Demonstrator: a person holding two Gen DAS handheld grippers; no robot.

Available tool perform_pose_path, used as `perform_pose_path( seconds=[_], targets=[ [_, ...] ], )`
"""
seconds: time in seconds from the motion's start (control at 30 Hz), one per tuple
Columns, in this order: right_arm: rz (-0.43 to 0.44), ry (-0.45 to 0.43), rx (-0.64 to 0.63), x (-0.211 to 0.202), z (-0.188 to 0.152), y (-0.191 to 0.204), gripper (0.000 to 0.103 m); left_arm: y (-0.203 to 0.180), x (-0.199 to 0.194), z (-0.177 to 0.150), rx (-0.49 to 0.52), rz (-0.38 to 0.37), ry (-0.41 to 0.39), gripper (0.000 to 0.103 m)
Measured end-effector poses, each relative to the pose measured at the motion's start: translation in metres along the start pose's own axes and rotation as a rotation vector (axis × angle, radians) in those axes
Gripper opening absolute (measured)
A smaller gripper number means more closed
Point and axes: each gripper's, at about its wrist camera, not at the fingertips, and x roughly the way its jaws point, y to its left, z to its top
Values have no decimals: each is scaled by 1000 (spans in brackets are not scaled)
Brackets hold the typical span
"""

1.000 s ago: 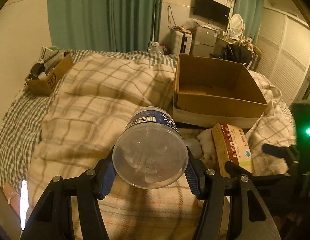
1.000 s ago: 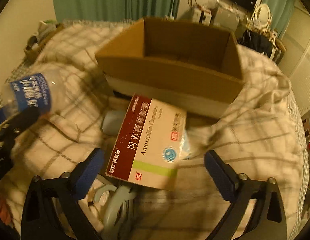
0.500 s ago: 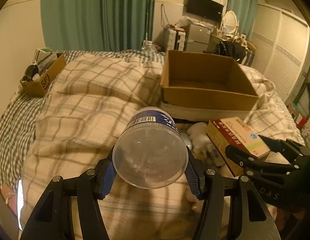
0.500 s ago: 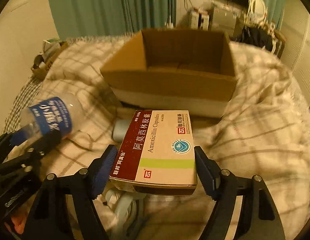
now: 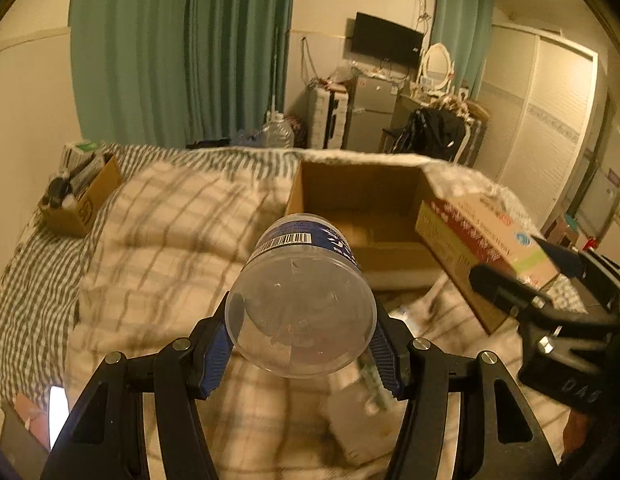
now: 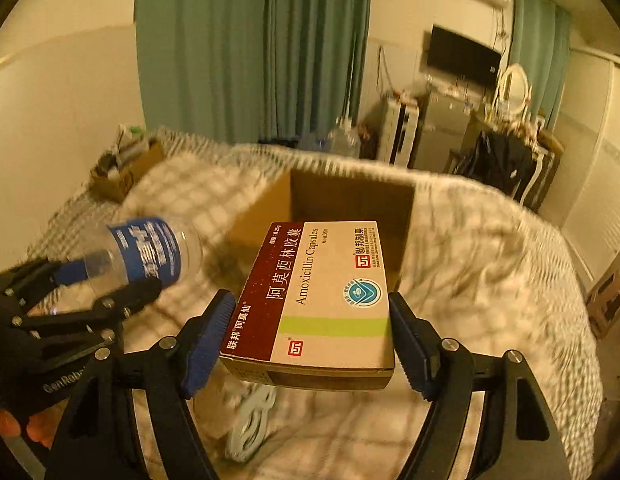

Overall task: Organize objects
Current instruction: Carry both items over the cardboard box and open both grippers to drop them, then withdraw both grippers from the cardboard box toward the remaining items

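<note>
A: Your left gripper (image 5: 301, 346) clamps the clear round plastic bottle with a blue label (image 5: 303, 292), base toward the camera, held above the cream plaid blanket (image 5: 165, 232) on the bed.

B: And your right gripper (image 6: 312, 340)?

A: Its jaws have just been closing; the blue pads (image 6: 207, 340) now press both long sides of the flat maroon-and-cream cardboard medicine box (image 6: 322, 292), held level in the air.

B: Where do both sit?

A: Just before the open brown cardboard box (image 5: 362, 192) resting on the blanket, bottle to the left of the medicine box
</note>
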Motion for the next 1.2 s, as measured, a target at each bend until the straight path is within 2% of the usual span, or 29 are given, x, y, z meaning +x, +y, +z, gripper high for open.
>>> perform_pose_path(
  seconds=[0.2, 0.3, 0.43, 0.63, 0.77, 0.9, 0.97, 1.07, 1.2],
  targets=[
    [-12, -86, 0, -5, 62, -24, 75, -12, 17, 57, 15, -66, -15, 62],
    [-10, -90, 16, 15, 92, -38, 75, -20, 43, 85, 34, -70, -16, 62],
    [-34, -47, 10, 67, 118, -53, 75, -25, 91, 109, 47, -72, 6, 62],
    [-14, 44, 12, 147, 114, -70, 75, -26, 171, 112, 64, -60, 77, 62],
    [-13, 62, 13, 178, 102, -75, 76, -27, 205, 99, 81, -49, 95, 62],
    [45, 64, 64, 184, 95, -83, 77, -24, 210, 93, 74, -77, 88, 67],
    [40, 52, 76, 178, 97, -87, 78, -22, 202, 95, 65, -72, 69, 87],
    [-13, 3, 50, 152, 104, -86, 87, -26, 181, 100, 73, -47, 39, 90],
    [-17, -51, 54, 100, 116, -85, 87, -26, 135, 107, 63, -30, 5, 95]
  ],
)
